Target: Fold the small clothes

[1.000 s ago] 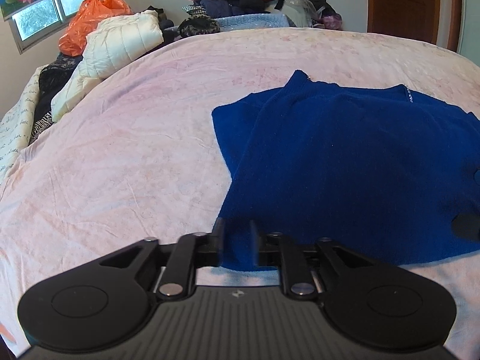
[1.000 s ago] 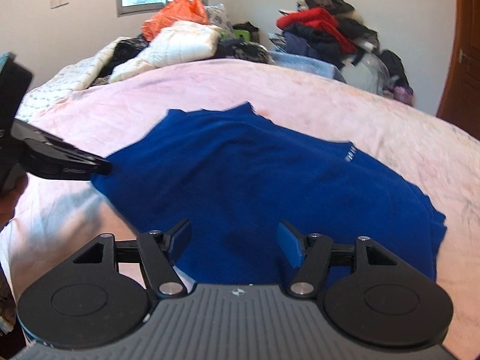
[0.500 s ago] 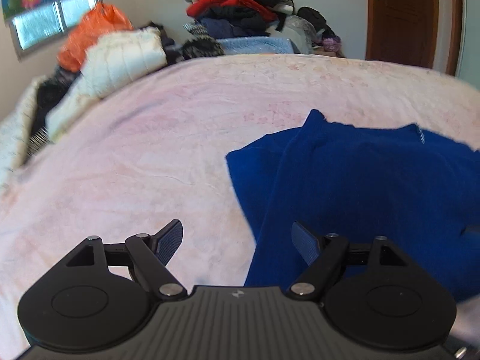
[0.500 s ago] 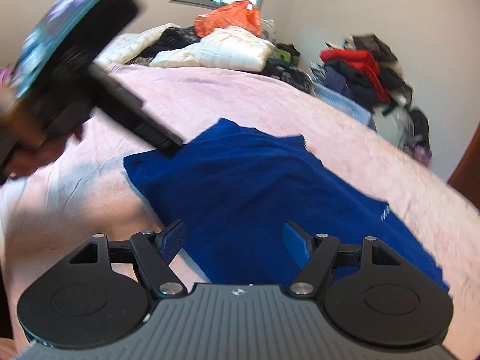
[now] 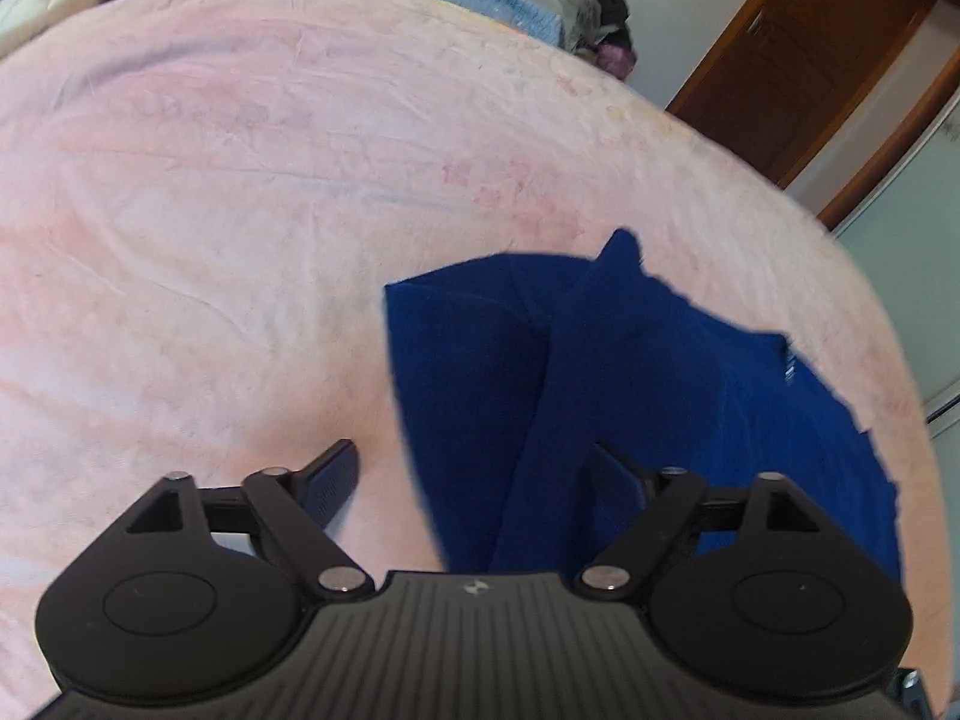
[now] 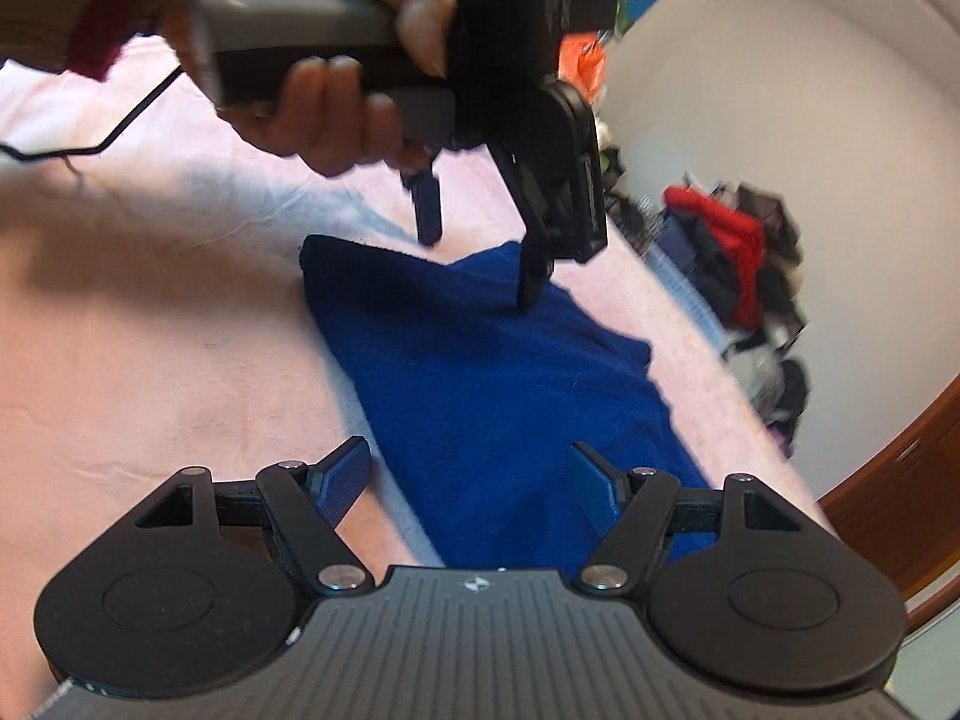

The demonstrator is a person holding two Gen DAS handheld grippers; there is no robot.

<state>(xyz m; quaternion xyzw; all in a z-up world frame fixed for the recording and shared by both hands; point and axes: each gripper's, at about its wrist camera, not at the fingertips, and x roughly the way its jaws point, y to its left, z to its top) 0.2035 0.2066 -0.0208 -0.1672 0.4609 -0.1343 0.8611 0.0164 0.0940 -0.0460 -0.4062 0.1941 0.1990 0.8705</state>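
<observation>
Fingers of the right gripper (image 6: 471, 489) sit lowest in its own view, wide apart, with blue pads. Nothing is held between them. The left pad is over the pink sheet (image 6: 150, 360) and the right pad is over the blue cloth (image 6: 480, 390). The near edge of the cloth runs between the two pads.

Just past them, the cloth lies flat on the bed, folded over once. It looks like a small top, though the shape is hard to make out. A darker shadow falls on the middle of it.

Further on, the left gripper (image 6: 480, 264) hangs above the far end of the cloth. A hand (image 6: 324, 114) holds its grey handle, and a dark red sleeve (image 6: 108, 18) shows at the wrist. A black wire (image 6: 120, 126) trails from it across the sheet. One finger is over the sheet beside the cloth's corner and the other is over the cloth. Whether the tip touches the cloth is hard to tell.

From the left gripper's (image 5: 474, 480) own camera, its jaws are opening and nothing is gripped. The cloth's (image 5: 630, 390) edge lies between the pads, one over sheet (image 5: 240, 210) and one over cloth.

Far away, a pile of clothes (image 6: 738, 252) sits by the white wall, with something orange (image 6: 582, 66) near the window. A brown door (image 5: 828, 54) stands off to the right.
</observation>
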